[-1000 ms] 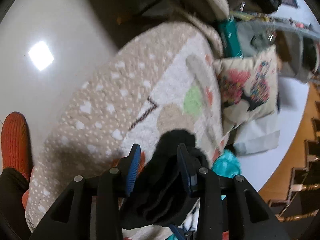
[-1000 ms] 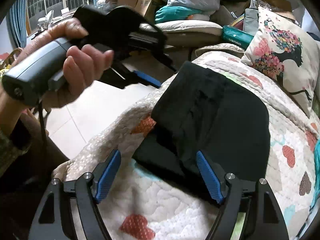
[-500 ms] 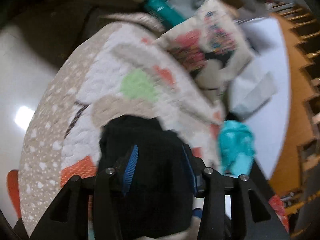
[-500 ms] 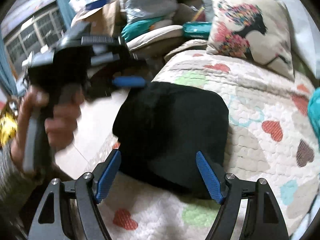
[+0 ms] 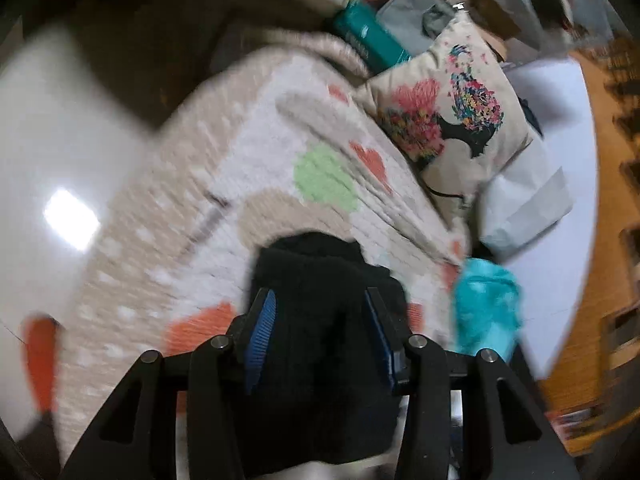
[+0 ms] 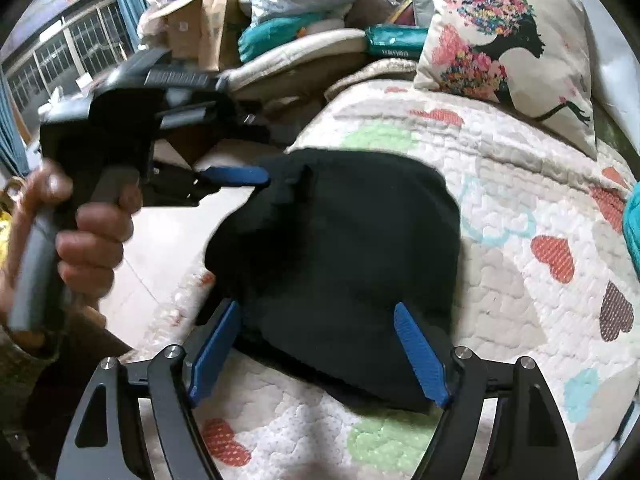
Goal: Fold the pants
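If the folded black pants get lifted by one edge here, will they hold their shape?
Probably not: the black pants look soft, drooping where the left hand-held gripper meets their corner. Likely light. The quilt should resist sliding.

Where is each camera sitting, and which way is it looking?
Left wrist: sits on the left gripper, looking forward over the folded black pants and heart-patterned quilt; its two blue-padded fingers show, with black cloth between them.
Right wrist: sits on the right gripper, looking across the pants toward the person's left hand; its open fingers show.
Both views share the pants, the quilt and the flower-haired lady cushion.
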The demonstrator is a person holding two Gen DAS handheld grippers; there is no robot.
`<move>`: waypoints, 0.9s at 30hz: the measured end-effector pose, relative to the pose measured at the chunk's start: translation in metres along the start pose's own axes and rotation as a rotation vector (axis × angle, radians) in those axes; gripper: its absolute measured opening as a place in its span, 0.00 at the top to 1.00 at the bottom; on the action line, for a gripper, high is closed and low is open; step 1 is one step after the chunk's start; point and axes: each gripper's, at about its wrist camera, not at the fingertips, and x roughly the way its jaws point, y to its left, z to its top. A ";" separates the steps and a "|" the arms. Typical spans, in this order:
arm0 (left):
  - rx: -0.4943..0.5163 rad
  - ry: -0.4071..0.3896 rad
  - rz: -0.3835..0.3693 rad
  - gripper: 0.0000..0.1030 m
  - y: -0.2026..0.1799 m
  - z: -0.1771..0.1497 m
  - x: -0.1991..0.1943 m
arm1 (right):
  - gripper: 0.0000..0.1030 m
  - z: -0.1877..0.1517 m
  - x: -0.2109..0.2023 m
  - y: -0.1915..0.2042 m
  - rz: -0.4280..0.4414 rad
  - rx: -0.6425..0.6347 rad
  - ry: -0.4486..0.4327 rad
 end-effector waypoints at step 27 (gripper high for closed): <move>0.309 -0.189 0.428 0.43 -0.047 -0.076 -0.006 | 0.19 -0.028 0.000 -0.097 -0.073 0.329 -0.037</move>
